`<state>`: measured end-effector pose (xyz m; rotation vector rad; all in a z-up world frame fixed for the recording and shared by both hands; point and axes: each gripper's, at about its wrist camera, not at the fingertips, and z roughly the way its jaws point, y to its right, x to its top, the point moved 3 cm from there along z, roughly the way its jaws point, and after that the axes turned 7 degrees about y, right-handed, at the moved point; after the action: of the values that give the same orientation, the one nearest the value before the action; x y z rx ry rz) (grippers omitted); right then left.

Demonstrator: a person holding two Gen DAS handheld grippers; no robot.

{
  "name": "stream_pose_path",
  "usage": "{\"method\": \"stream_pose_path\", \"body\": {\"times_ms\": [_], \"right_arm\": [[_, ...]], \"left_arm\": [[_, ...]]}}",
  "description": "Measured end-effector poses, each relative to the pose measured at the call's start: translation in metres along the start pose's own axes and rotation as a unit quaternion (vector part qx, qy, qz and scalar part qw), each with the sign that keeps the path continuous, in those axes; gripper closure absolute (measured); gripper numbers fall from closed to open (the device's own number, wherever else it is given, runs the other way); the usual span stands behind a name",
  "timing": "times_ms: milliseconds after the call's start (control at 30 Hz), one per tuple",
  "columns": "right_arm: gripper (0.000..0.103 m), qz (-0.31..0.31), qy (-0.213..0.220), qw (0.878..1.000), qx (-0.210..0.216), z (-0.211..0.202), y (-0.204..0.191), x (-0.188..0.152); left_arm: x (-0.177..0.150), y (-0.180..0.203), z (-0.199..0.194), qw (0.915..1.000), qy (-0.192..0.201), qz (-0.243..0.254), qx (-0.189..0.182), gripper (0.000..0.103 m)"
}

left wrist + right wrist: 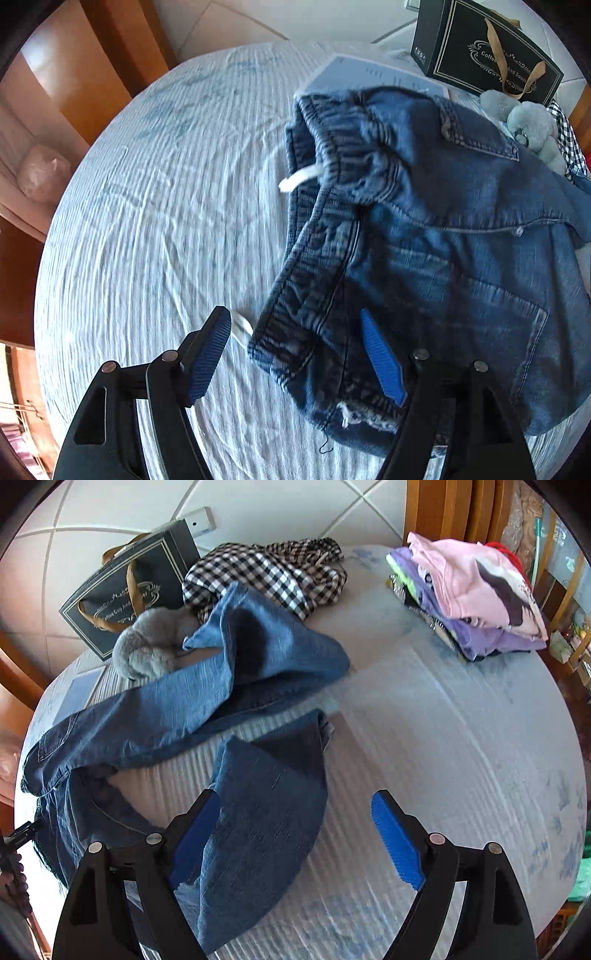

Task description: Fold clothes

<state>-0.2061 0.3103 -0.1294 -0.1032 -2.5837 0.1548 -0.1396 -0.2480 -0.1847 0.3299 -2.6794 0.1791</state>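
Observation:
A pair of blue jeans [443, 236] lies crumpled on the bed, waistband with a white drawstring [301, 181] toward the middle. My left gripper [295, 325] is open, its jaws straddling the waistband corner just above it. In the right wrist view the jeans' legs [258, 812] spread across the bed, one leg end lying between the jaws of my open right gripper [295, 812], the other leg [266, 646] bunched farther back.
A pale striped bedsheet [147, 221] covers the bed. A black gift bag [125, 590], a grey plush toy [147, 646] and a checked garment [273, 572] lie at the back. A stack of folded clothes [476, 598] sits at the back right. Wooden furniture [103, 66] borders the bed.

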Motion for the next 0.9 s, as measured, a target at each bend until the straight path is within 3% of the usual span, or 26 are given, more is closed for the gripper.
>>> {"method": "stream_pose_path", "body": {"times_ms": [167,333,367,400,433,467,533,567,667,767,800,867,900], "right_arm": [[0.011,-0.035,0.007,0.999,-0.007,0.016,-0.025,-0.001],[0.011,-0.087,0.002,0.994,-0.068,0.044,-0.044,0.002],[0.018,-0.093,-0.004,0.993,-0.067,0.049,-0.046,0.000],[0.054,-0.092,-0.009,0.994,-0.061,0.050,-0.046,-0.003],[0.083,-0.083,-0.011,0.995,-0.055,0.049,-0.043,-0.005],[0.084,-0.074,-0.013,0.996,-0.050,0.047,-0.040,-0.007],[0.094,-0.042,0.002,0.998,-0.036,0.032,-0.028,-0.010],[0.094,-0.021,0.017,0.999,-0.029,0.018,-0.020,-0.010],[0.094,0.063,0.083,0.994,-0.017,-0.045,0.023,-0.021],[0.094,0.154,0.109,0.982,-0.007,-0.099,0.074,-0.053],[0.093,0.169,0.095,0.981,-0.012,-0.106,0.086,-0.069],[0.059,0.195,0.065,0.978,-0.025,-0.117,0.108,-0.102],[0.033,0.192,0.044,0.979,-0.044,-0.115,0.113,-0.118]], "left_arm": [[-0.009,0.005,0.005,1.0000,0.006,-0.003,0.007,0.025],[-0.010,0.010,0.005,0.9999,0.013,-0.002,0.012,0.025],[-0.010,0.007,0.004,0.9999,0.014,-0.008,0.007,0.025],[-0.011,0.005,0.004,0.9997,0.013,-0.019,-0.003,0.027],[-0.011,0.005,0.003,0.9994,0.010,-0.030,-0.017,0.043],[-0.012,0.005,0.001,0.9988,0.007,-0.039,-0.030,0.057],[-0.012,0.009,-0.006,0.9993,0.009,-0.028,-0.024,0.066],[-0.013,0.010,-0.012,0.9995,0.017,-0.023,-0.014,0.068],[-0.018,-0.001,-0.049,0.9977,0.049,-0.036,-0.031,0.070],[-0.032,-0.020,-0.092,0.9934,0.067,-0.069,-0.062,0.070],[-0.039,-0.024,-0.105,0.9926,0.072,-0.072,-0.066,0.070],[-0.052,-0.036,-0.116,0.9933,0.071,-0.068,-0.060,0.069],[-0.059,-0.042,-0.117,0.9945,0.066,-0.063,-0.050,0.069]]}}
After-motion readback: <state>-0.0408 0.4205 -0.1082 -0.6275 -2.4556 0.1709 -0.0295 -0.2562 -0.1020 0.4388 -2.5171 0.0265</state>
